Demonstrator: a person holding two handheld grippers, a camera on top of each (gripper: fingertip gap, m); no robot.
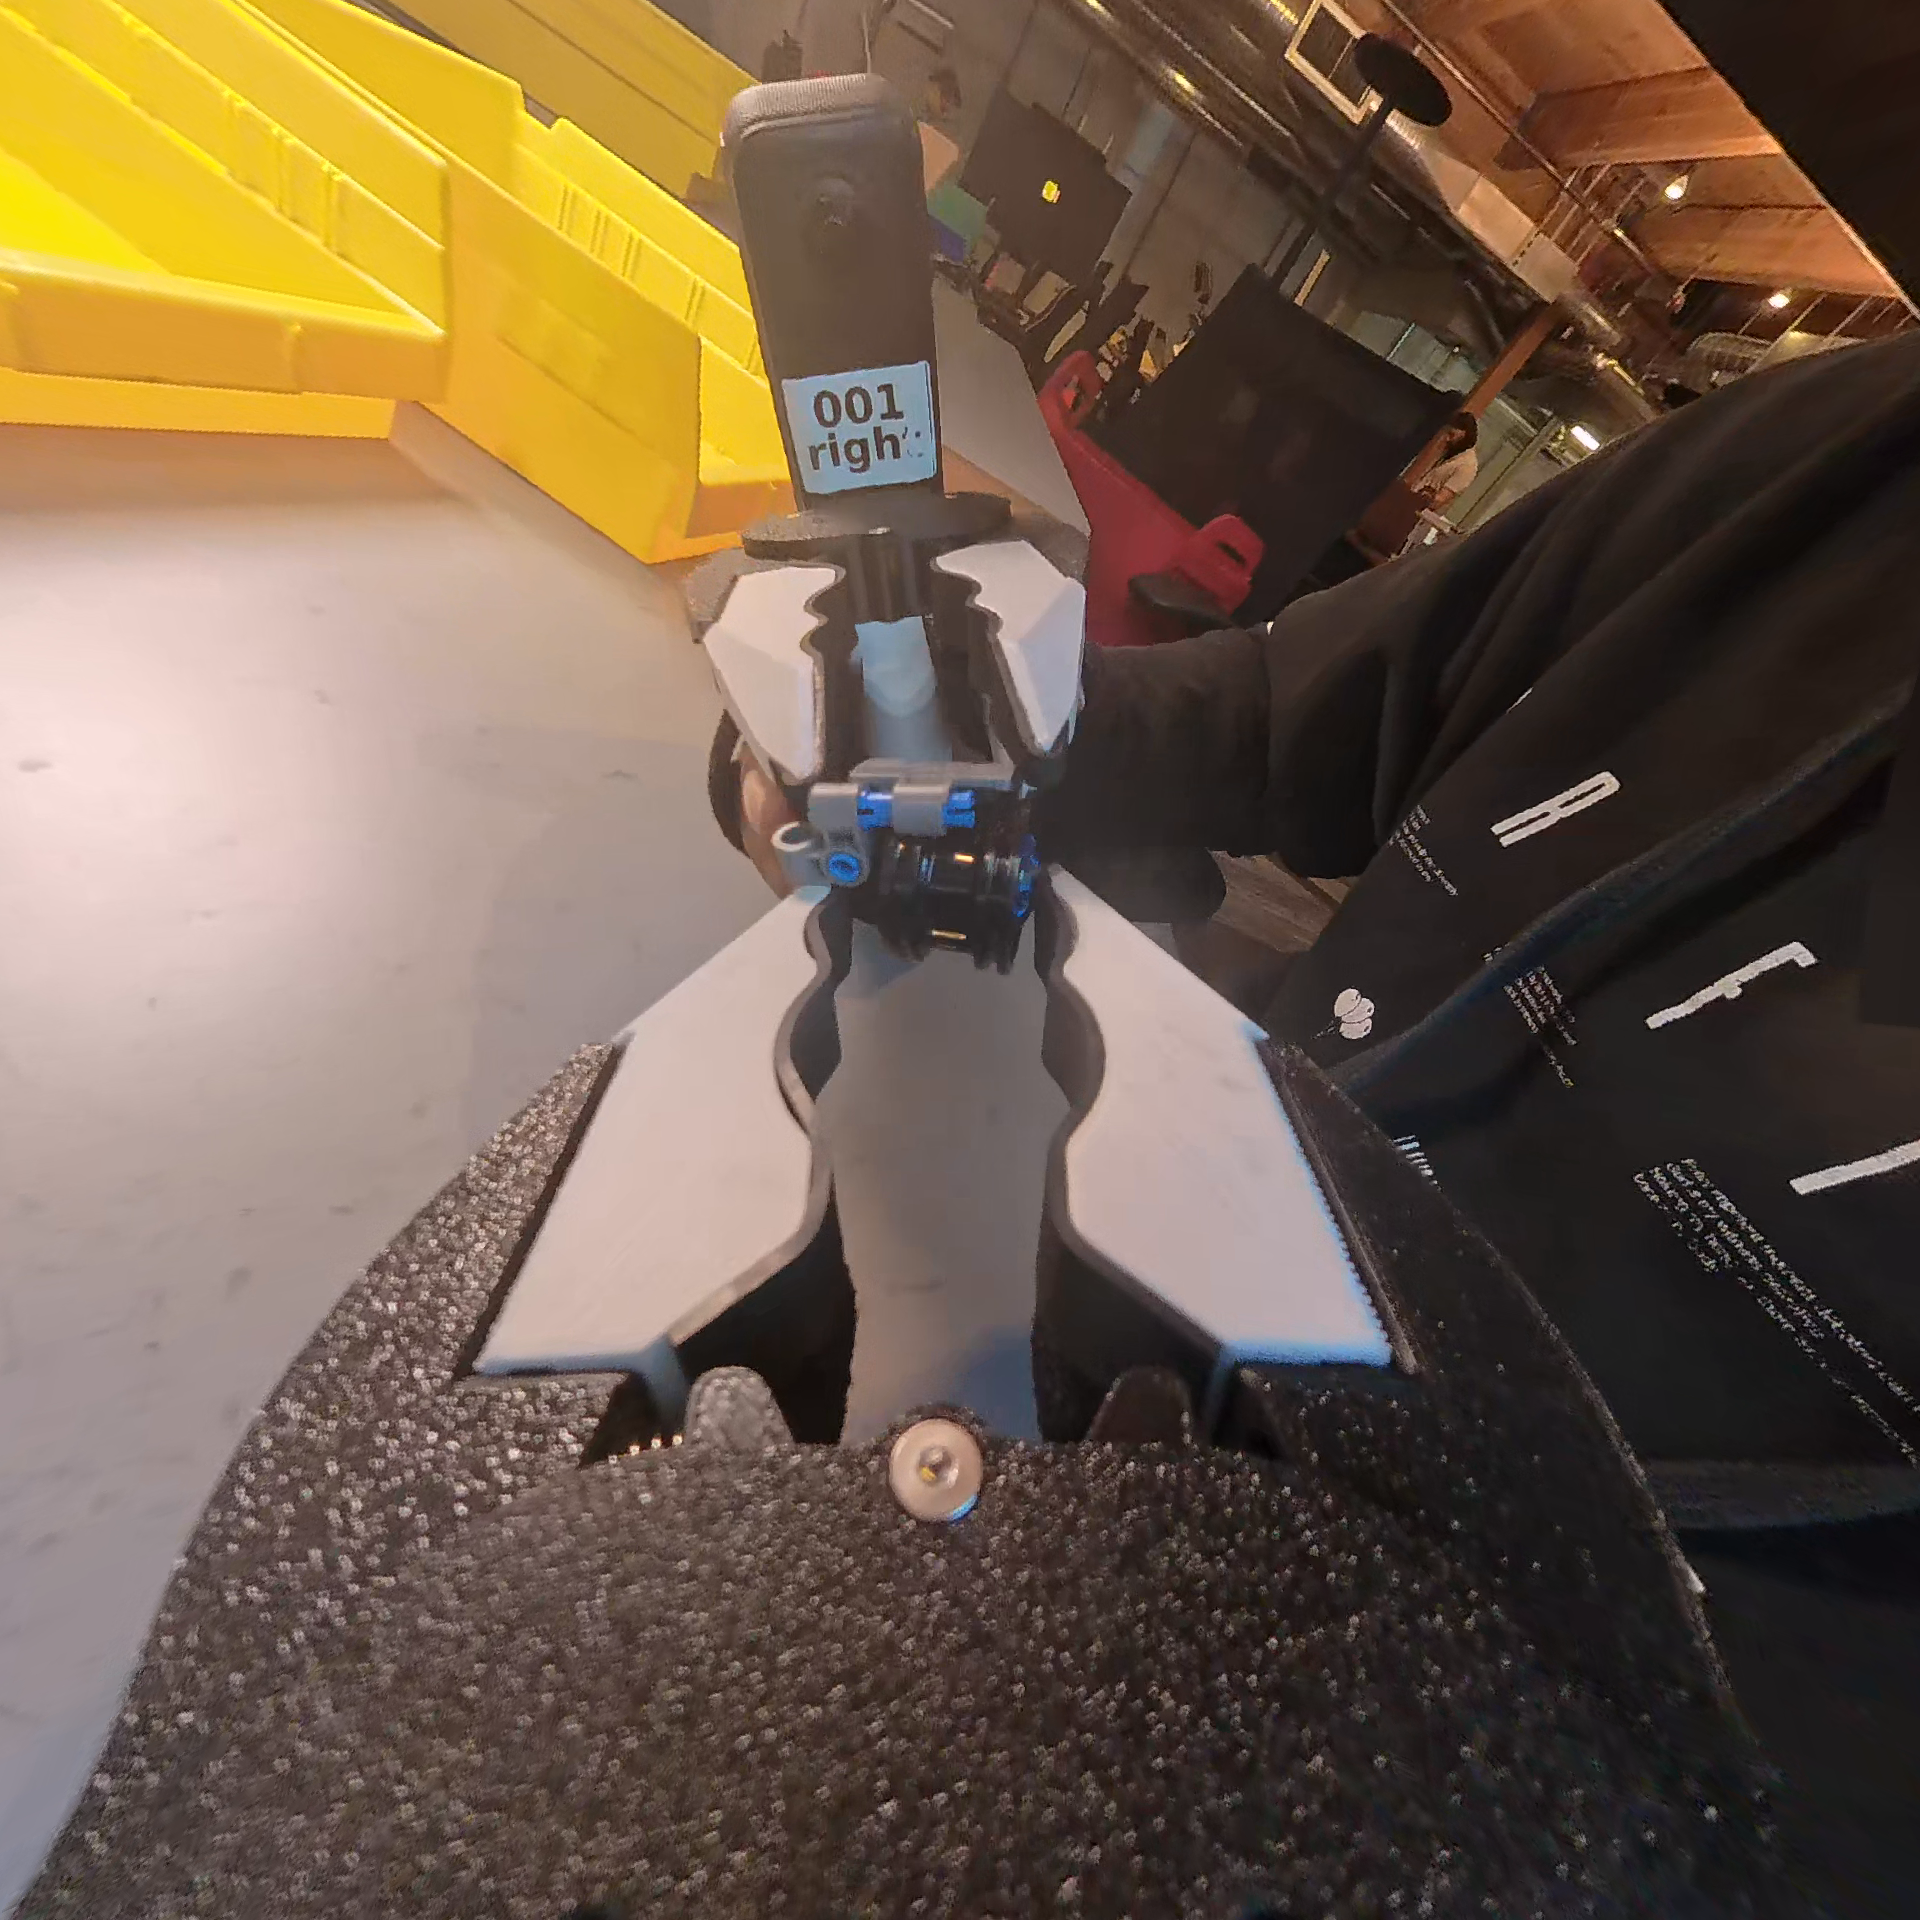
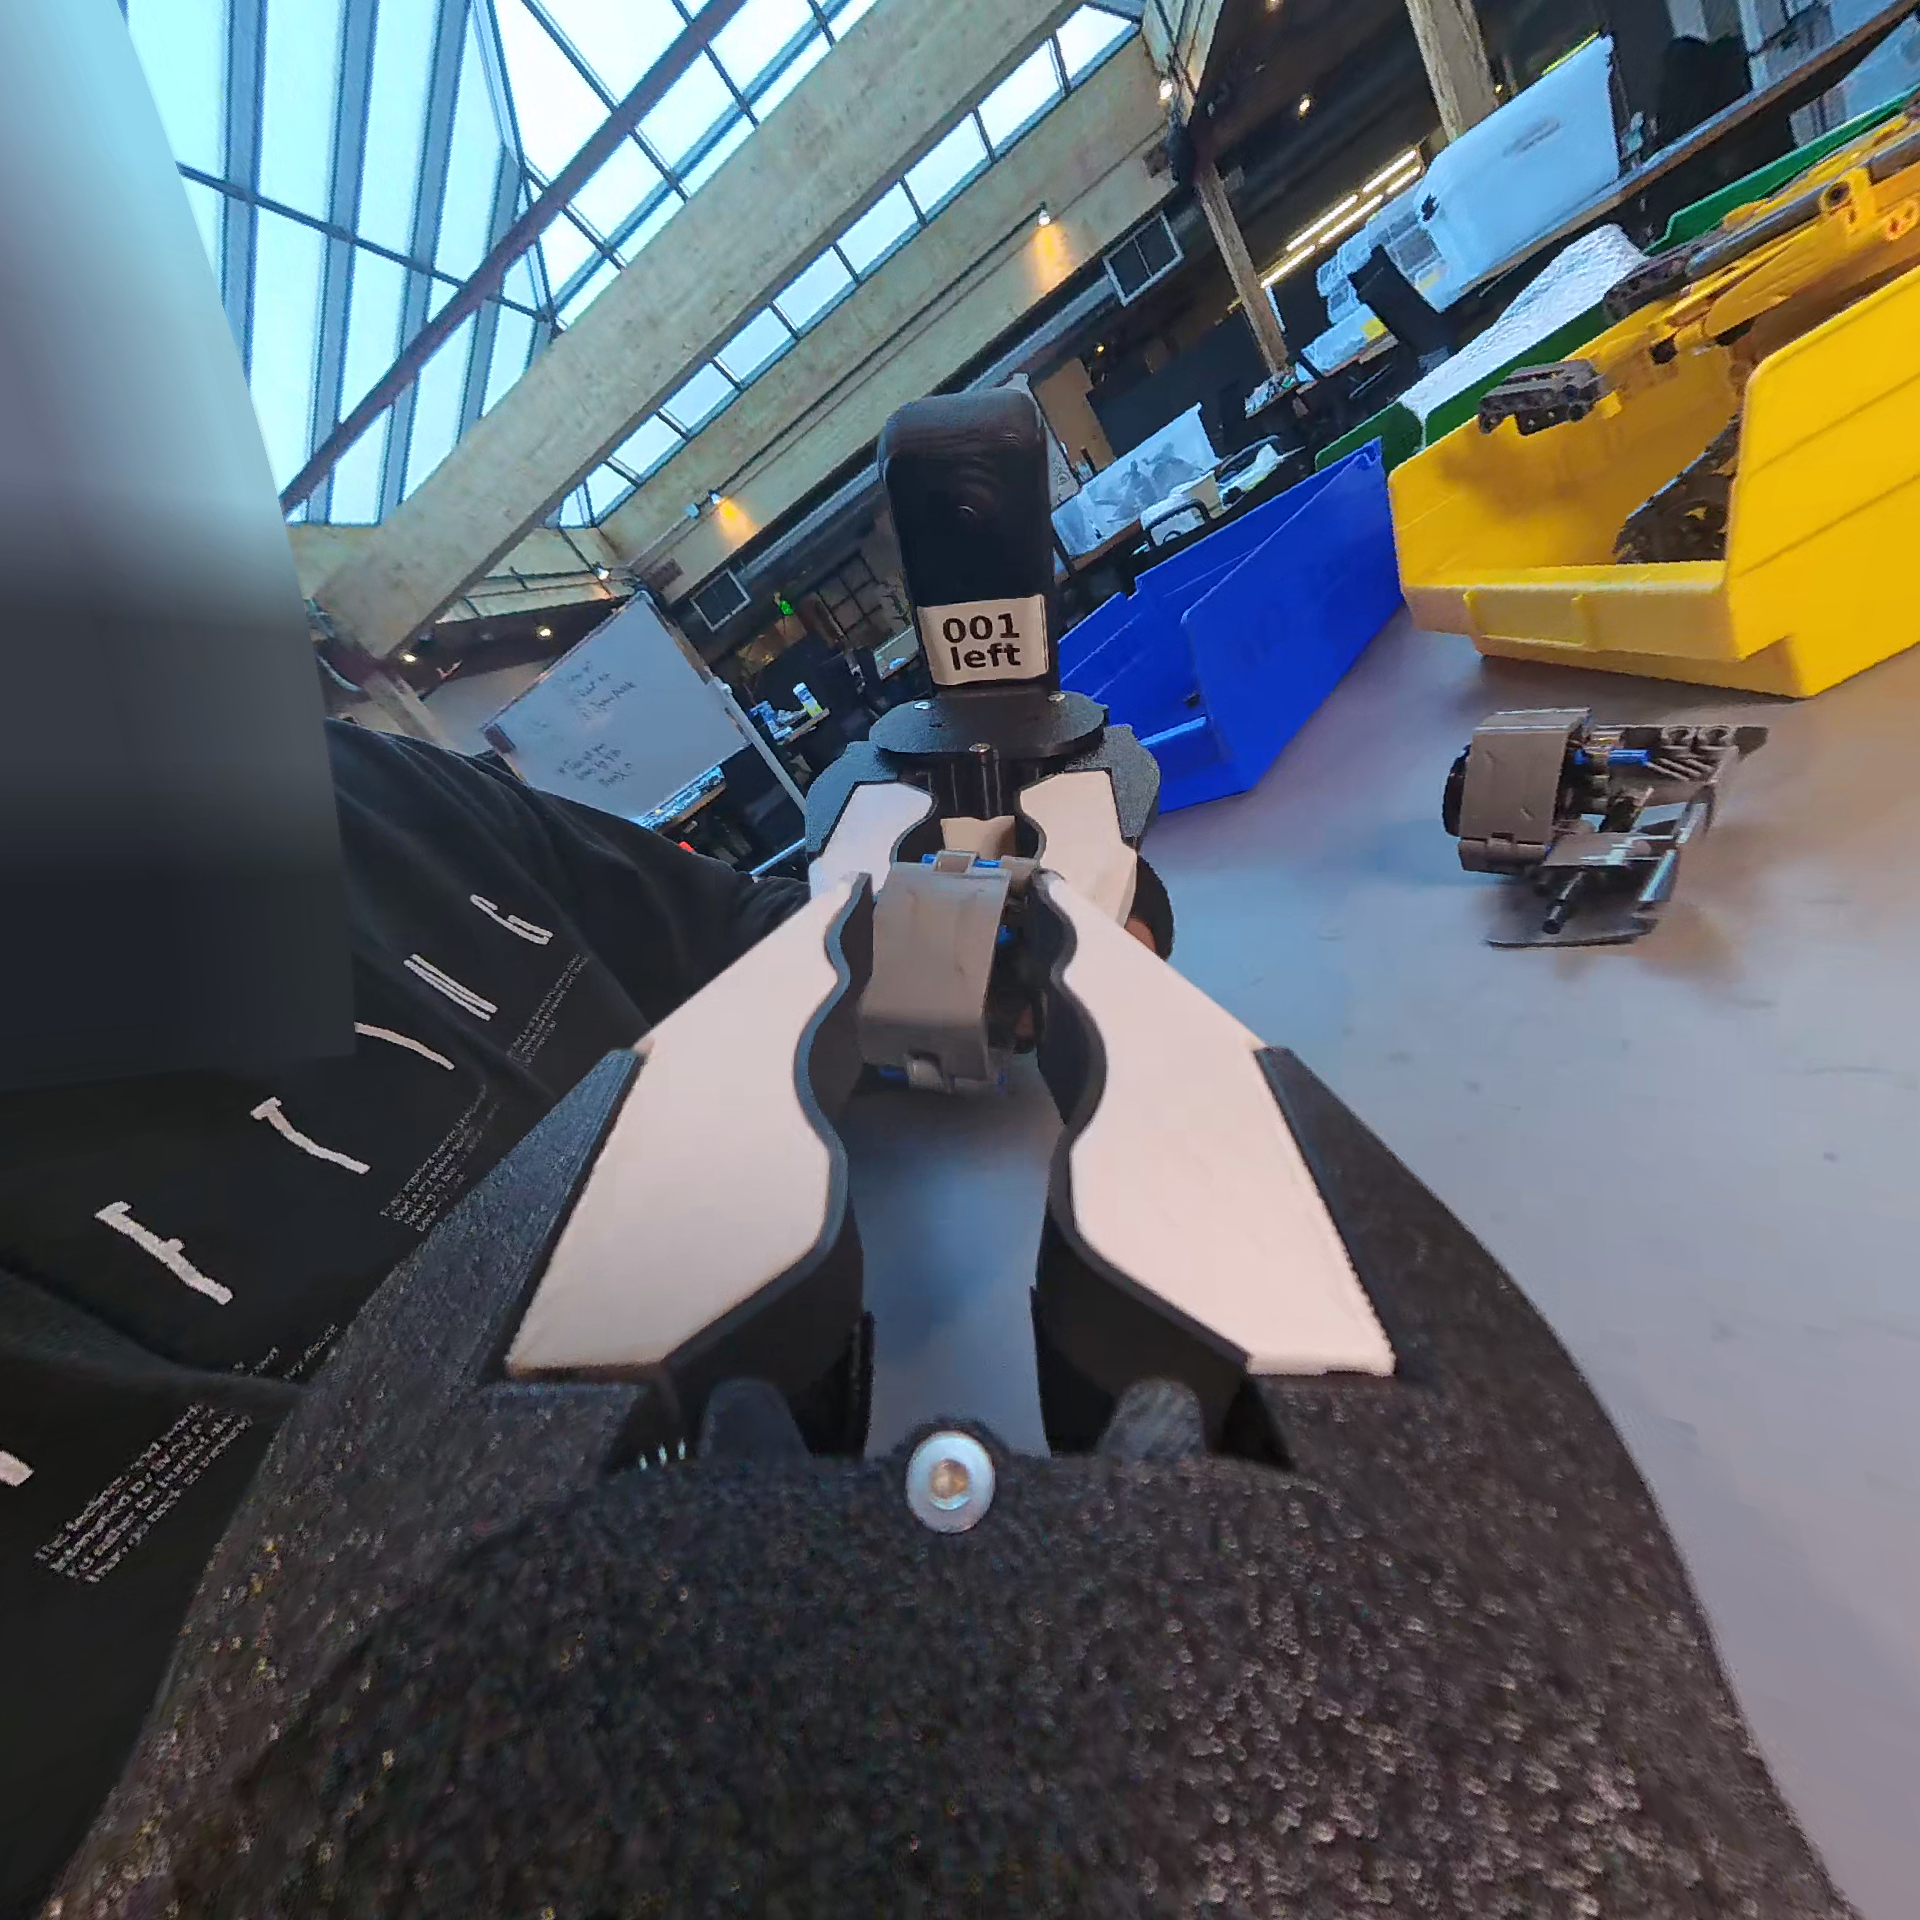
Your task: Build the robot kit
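Gripping one small grey-and-blue brick assembly (image 1: 914, 862) from opposite ends, left claw (image 1: 925, 914) and right claw (image 2: 940, 914) both clamped on it; grey wheel module (image 2: 1579, 821) lying on the table (image 2: 1558, 1143) off right of the right claw.

On the grey table (image 2: 1558, 1143), at two o'clock, a yellow bin (image 2: 1662, 582) holds a toy digger (image 2: 1704, 312). A blue bin (image 2: 1247, 644) stands at one o'clock beside it. A small grey toy assembly (image 2: 1579, 821) lies near, apart from both bins.
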